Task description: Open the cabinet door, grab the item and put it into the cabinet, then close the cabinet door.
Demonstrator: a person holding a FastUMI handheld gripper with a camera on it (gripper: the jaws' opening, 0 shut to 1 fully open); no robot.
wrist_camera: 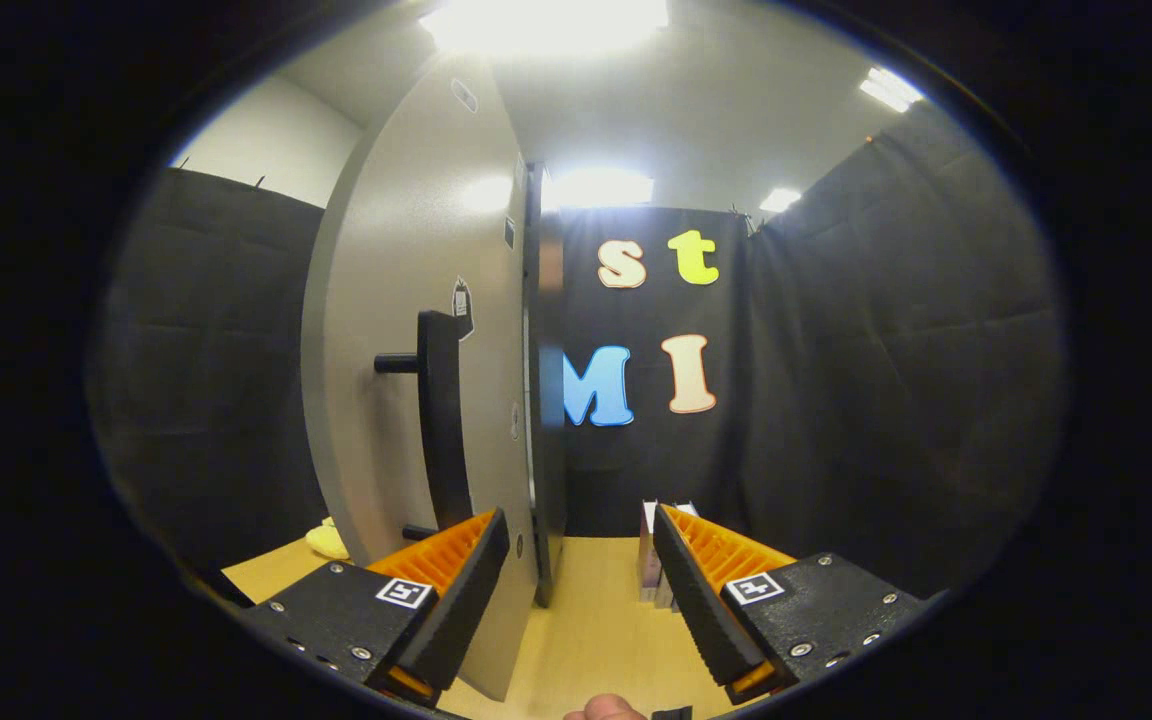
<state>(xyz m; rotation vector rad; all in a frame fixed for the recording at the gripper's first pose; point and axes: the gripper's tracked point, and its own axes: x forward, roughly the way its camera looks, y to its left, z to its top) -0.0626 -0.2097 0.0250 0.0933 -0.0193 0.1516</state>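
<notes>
With the cabinet door [406,330] swung wide, the hand-held gripper [581,570] hangs released and empty over the table [586,620], so fetching what seems the item [652,560], standing just beyond its fingers, comes next.

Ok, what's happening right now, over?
Tool open, empty. Cabinet door swung open, its handle just ahead of one finger. Small boxes wait beyond the other finger. Path clear.

Door [406,330] left of boxes [651,560] (both on table [596,620]).
</notes>
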